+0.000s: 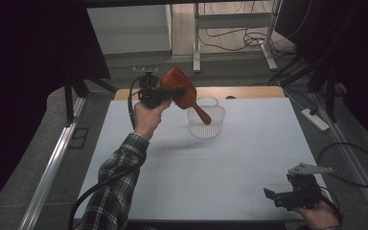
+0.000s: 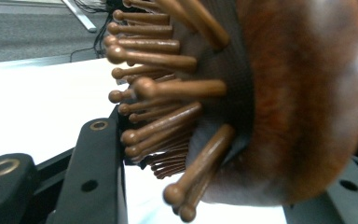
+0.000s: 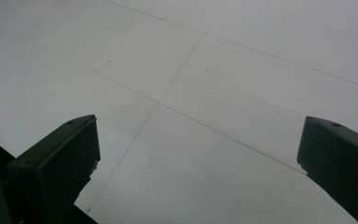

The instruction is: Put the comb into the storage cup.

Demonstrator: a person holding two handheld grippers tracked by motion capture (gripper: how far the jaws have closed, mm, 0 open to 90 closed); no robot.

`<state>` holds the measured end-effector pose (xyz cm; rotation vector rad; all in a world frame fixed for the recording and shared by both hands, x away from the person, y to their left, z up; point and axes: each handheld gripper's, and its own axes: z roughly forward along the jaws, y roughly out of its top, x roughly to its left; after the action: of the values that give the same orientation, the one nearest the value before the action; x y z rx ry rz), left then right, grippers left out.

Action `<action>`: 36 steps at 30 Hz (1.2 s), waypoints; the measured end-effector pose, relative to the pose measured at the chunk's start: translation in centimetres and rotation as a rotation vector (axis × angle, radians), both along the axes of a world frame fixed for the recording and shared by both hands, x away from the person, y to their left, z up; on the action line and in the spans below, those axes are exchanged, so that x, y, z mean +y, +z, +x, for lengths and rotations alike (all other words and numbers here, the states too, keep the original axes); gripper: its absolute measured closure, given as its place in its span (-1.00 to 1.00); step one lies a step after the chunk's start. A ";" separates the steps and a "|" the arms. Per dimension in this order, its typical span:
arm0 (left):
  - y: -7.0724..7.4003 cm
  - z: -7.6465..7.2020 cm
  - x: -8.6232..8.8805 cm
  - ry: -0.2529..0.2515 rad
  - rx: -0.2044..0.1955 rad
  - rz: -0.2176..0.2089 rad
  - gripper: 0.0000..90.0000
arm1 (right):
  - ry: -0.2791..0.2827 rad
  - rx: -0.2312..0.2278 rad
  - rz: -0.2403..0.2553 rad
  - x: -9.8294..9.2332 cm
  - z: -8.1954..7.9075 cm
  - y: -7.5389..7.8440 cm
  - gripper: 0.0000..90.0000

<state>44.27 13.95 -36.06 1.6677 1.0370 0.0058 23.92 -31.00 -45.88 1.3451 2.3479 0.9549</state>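
A brown wooden hairbrush (image 1: 182,91) hangs in the air above the far part of the white table (image 1: 220,163), its handle slanting down toward a clear plastic basket (image 1: 206,122). My left gripper (image 1: 165,93) is shut on the brush's head. In the left gripper view the brush (image 2: 303,107) sits between the black jaws, its round-tipped wooden bristles (image 2: 163,88) pointing left. My right gripper (image 1: 280,196) rests near the table's front right corner; in the right gripper view its two jaws stand far apart over bare tabletop (image 3: 205,93), nothing between them (image 3: 198,154).
The basket stands on the far middle of the table, just under the brush handle. A wooden strip (image 1: 239,91) runs along the table's far edge. Metal rails flank the table, and a white power strip (image 1: 315,119) lies on the floor at the right.
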 end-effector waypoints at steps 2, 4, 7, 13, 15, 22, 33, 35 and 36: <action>-0.1 0.2 -0.1 0.006 0.001 0.000 0.14 | 0.006 0.002 -0.001 0.0 0.0 0.0 -1.00; -0.2 0.5 -0.1 0.013 0.000 0.003 0.14 | 0.010 0.004 -0.003 0.0 0.0 0.0 -1.00; -0.3 0.8 -0.3 0.021 -0.002 0.006 0.14 | 0.014 0.005 -0.009 0.1 0.0 0.0 -1.00; -0.4 1.2 -1.0 0.022 -0.008 0.019 0.14 | 0.011 0.001 -0.005 0.0 -0.1 0.0 -1.00; -0.6 1.3 -1.3 0.020 -0.009 0.031 0.14 | 0.011 0.003 -0.005 0.1 0.0 0.0 -1.00; -1.4 1.8 -2.2 0.027 -0.003 0.042 0.14 | 0.016 0.006 -0.011 0.1 0.0 -0.1 -1.00; -3.0 2.2 -3.2 0.038 0.008 0.048 0.14 | 0.021 0.014 -0.017 0.1 0.0 -0.1 -1.00; -3.2 2.3 -3.4 0.040 0.007 0.056 0.14 | 0.021 0.014 -0.018 0.1 0.0 -0.1 -1.00; -3.5 2.3 -3.6 0.040 0.008 0.060 0.14 | 0.020 0.014 -0.018 0.1 0.0 -0.1 -1.00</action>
<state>46.58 10.40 -39.52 1.7018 1.0859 0.0570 23.93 -30.92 -46.00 1.3282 2.3796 0.9310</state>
